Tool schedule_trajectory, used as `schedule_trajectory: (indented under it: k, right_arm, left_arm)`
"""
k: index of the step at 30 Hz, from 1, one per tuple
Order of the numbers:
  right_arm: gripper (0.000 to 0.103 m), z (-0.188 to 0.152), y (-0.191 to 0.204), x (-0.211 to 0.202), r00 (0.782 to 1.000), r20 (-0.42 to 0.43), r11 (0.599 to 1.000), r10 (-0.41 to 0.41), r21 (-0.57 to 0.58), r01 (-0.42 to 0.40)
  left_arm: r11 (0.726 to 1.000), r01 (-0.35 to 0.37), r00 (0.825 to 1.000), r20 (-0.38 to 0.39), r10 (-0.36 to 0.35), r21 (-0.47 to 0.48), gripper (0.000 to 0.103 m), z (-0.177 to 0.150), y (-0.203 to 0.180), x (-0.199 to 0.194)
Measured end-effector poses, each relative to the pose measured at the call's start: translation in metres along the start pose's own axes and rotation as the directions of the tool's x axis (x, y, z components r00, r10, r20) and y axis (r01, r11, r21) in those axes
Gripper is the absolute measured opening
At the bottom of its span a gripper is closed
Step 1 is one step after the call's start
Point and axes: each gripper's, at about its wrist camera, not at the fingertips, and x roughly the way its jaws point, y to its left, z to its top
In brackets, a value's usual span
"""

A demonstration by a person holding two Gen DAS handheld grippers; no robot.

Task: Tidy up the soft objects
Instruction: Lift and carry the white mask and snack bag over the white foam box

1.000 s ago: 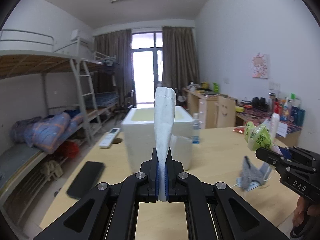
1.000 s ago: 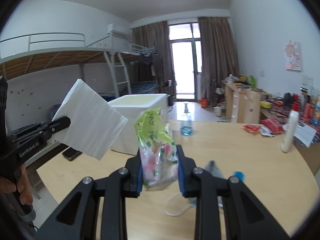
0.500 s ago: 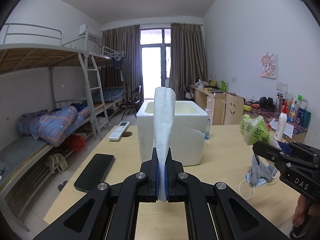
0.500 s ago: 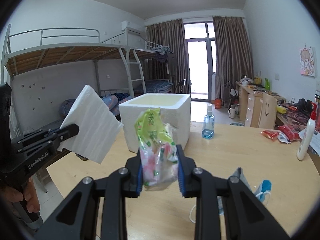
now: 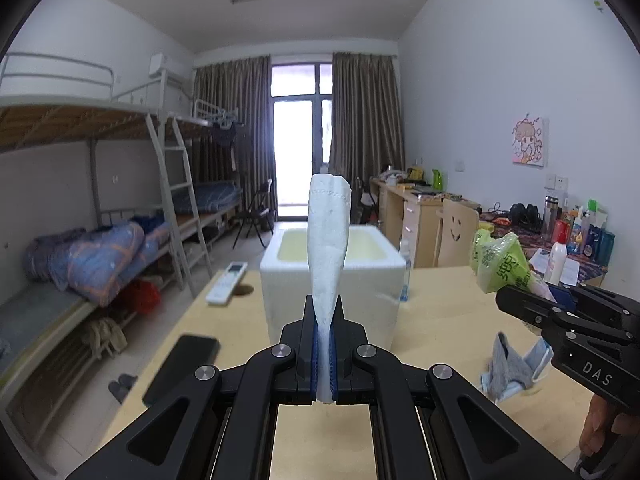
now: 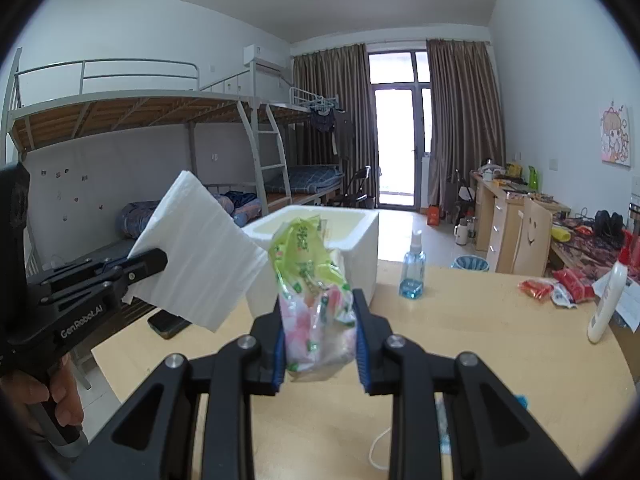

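My left gripper (image 5: 323, 344) is shut on a folded white tissue (image 5: 329, 240), which stands upright in front of a white foam box (image 5: 288, 300) on the wooden table (image 5: 440, 320). From the right wrist view the same tissue (image 6: 200, 256) shows as a flat white sheet held at the left. My right gripper (image 6: 318, 340) is shut on a green and pink plastic packet (image 6: 312, 280), held above the table short of the foam box (image 6: 360, 240). That packet (image 5: 500, 264) also appears at the right of the left wrist view. A grey cloth and a blue face mask (image 5: 512, 368) lie on the table.
A black phone (image 5: 184, 368) and a white remote (image 5: 228, 288) lie on the table's left side. A blue spray bottle (image 6: 412, 268) stands beside the box. Snack packets (image 6: 560, 284) and a white bottle (image 6: 604, 304) sit at the right. Bunk beds line the left wall.
Both grippers have risen and pulled back a little, still holding the tissue and the packet. The foam box now looks farther off and lower in both views.
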Motion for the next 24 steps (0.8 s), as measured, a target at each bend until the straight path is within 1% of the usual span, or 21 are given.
schedule_trajectory:
  k: [9, 16, 24]
  right_arm:
    - [0.032, 0.025, 0.003, 0.003, 0.999, 0.033, 1.000, 0.000, -0.030, 0.001]
    - [0.032, 0.029, 0.002, 0.016, 1.000, 0.019, 0.999, 0.006, -0.034, -0.005]
    - [0.032, 0.046, 0.002, 0.033, 1.000, 0.005, 0.999, 0.009, -0.049, -0.008]
  left_arm:
    - [1.000, 0.000, 0.999, 0.041, -0.001, 0.025, 0.004, 0.028, -0.002, 0.003]
    - [0.999, -0.003, 0.999, 0.048, 0.001, 0.036, 0.004, 0.038, -0.001, 0.013]
    - [0.999, 0.002, 0.999, 0.043, -0.003, 0.034, 0.004, 0.051, 0.002, 0.031]
